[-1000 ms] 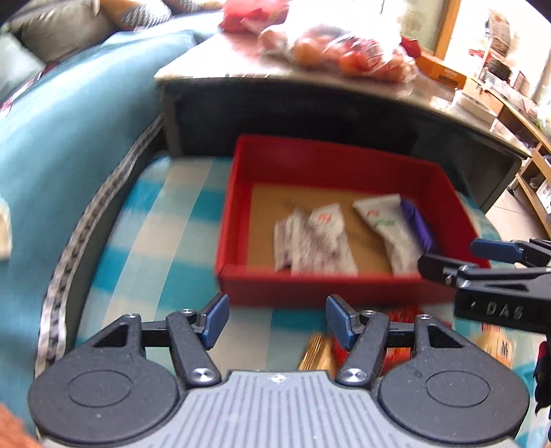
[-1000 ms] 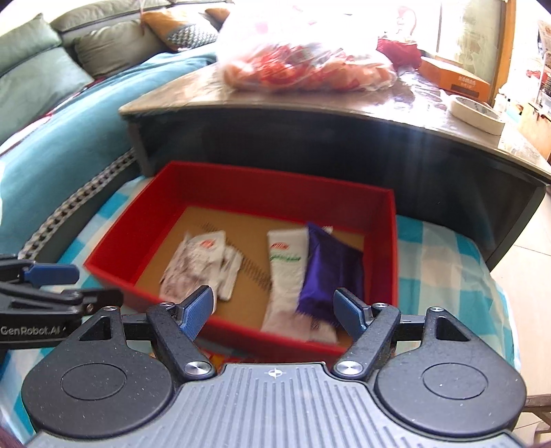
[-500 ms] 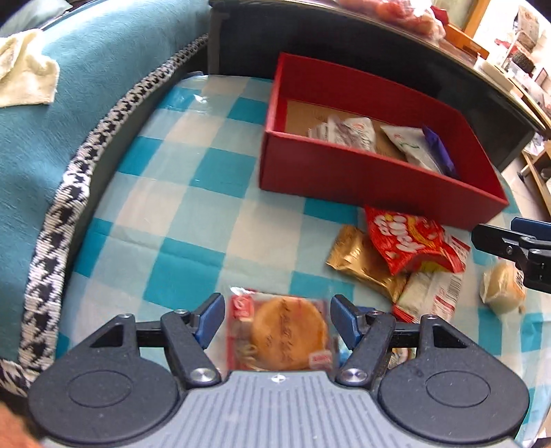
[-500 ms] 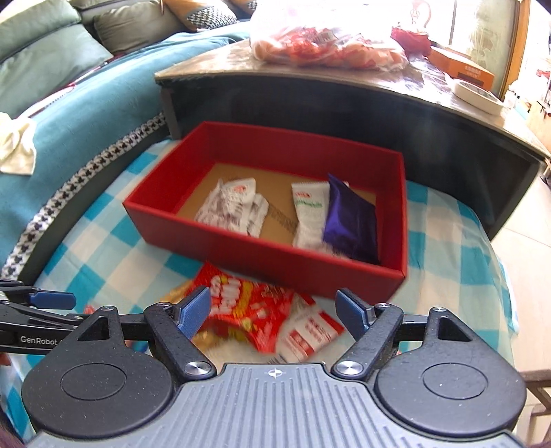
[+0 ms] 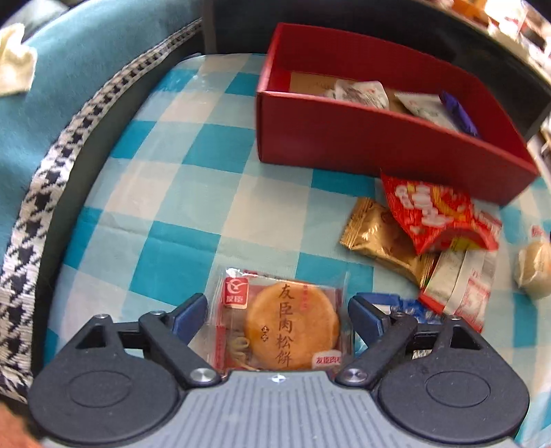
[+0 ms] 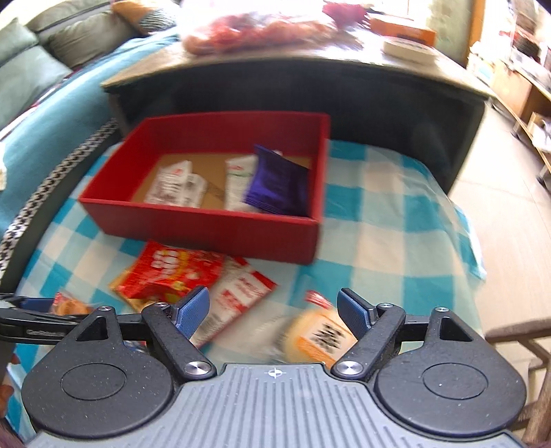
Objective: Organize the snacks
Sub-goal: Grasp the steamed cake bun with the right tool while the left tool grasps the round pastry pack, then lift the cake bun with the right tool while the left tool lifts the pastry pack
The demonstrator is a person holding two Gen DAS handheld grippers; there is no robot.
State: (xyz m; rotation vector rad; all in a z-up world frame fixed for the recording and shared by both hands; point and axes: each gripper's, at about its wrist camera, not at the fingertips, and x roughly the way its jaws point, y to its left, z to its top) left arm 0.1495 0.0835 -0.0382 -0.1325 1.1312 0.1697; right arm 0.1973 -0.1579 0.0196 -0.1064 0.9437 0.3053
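Bright daylight from far right, window side. Glare washes out fruit bag (image 6: 261, 27) and tabletop (image 6: 344, 55) in right wrist view. Dark shade under table. Left wrist view mostly sharp near: pastry pack (image 5: 282, 324) print readable; red box (image 5: 378, 138) and red snack bag (image 5: 434, 213) slightly smeared. Right wrist view motion-blurred throughout, worst on bun pack (image 6: 316, 331) between fingers. Fisheye bends edges hard: sofa trim (image 5: 41, 193) curves, corners go black. Checked cloth (image 5: 179, 193) evenly lit, soft shadows.

One red box (image 5: 378, 144), nine snack packets (image 5: 291, 324)
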